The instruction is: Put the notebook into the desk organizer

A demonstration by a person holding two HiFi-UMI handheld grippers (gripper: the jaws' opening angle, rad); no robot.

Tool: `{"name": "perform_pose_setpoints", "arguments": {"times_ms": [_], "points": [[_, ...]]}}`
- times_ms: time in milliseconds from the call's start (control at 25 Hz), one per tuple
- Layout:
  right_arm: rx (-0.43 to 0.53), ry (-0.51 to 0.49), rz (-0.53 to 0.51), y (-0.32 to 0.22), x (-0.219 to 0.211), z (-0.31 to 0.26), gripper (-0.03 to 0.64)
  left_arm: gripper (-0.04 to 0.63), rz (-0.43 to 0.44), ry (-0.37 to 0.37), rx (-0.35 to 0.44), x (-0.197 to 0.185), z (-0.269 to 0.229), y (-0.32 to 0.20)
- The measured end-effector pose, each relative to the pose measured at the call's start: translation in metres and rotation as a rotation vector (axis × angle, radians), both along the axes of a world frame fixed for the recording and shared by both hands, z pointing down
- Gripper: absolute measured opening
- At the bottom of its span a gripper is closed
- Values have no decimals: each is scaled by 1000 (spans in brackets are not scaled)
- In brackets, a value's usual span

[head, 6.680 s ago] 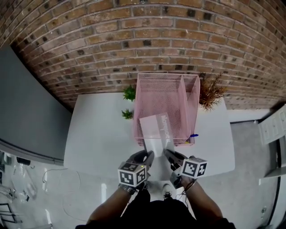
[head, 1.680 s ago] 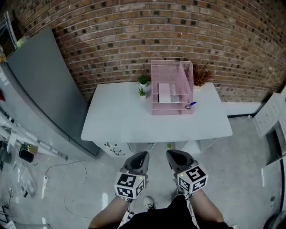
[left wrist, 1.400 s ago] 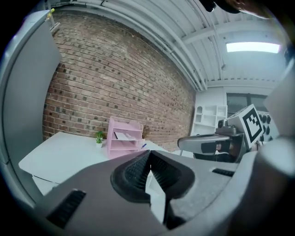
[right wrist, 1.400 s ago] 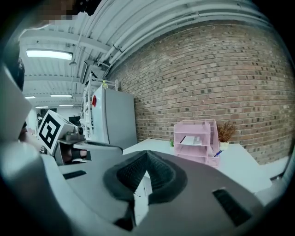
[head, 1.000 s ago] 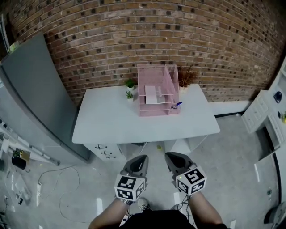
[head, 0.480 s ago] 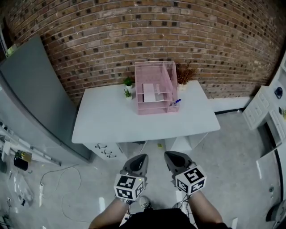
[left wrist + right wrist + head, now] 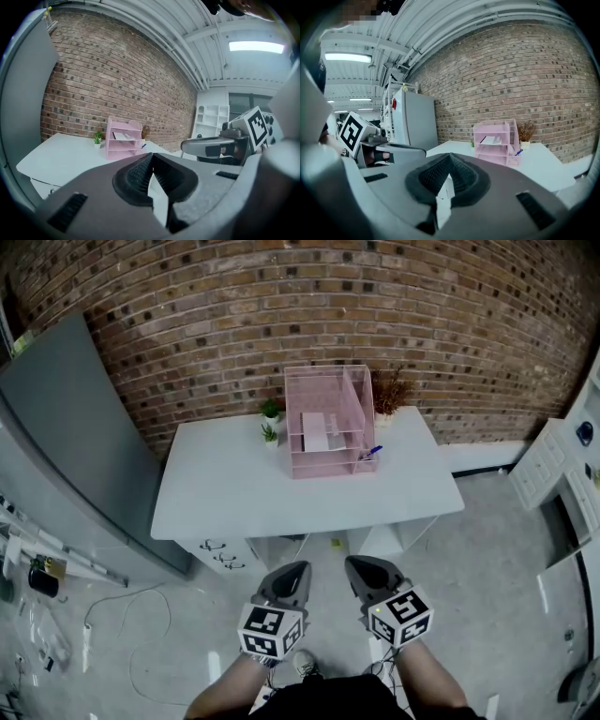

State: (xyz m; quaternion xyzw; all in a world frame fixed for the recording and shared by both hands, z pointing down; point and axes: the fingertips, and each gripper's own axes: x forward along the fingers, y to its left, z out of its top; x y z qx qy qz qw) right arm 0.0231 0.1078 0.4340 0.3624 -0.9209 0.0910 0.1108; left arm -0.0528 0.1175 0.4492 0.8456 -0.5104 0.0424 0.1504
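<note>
The left tongs (image 7: 297, 569) and the right tongs (image 7: 354, 564) are held low and side by side, close to the person's body and over the grey floor (image 7: 506, 549). Each pair is closed, its ribbed pads pressed together with nothing between them.

Well ahead of both tongs stands a white worktop (image 7: 234, 493) against a red brick wall (image 7: 281, 315). At its far edge, straight ahead of the tongs, sits a pink wire-mesh desk organizer (image 7: 352, 399). A white notebook (image 7: 315, 431) lies inside it on an upper tier, well apart from either pair of tongs.

A blue pen (image 7: 372, 452) pokes out at the organizer's front corner, on the side of the right tongs. Small green potted plants (image 7: 270, 411) stand just beside the organizer on the side of the left tongs. A brown dried plant (image 7: 389, 390) stands just beside it on the other side.
</note>
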Motion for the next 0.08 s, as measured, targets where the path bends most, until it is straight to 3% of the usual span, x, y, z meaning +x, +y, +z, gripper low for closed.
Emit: {"name": "perform_pose_setpoints", "arguments": {"times_ms": [80], "points": [[-2,2,4,0,-2,0,3,6,3,3,-1,-2,0,0]]}}
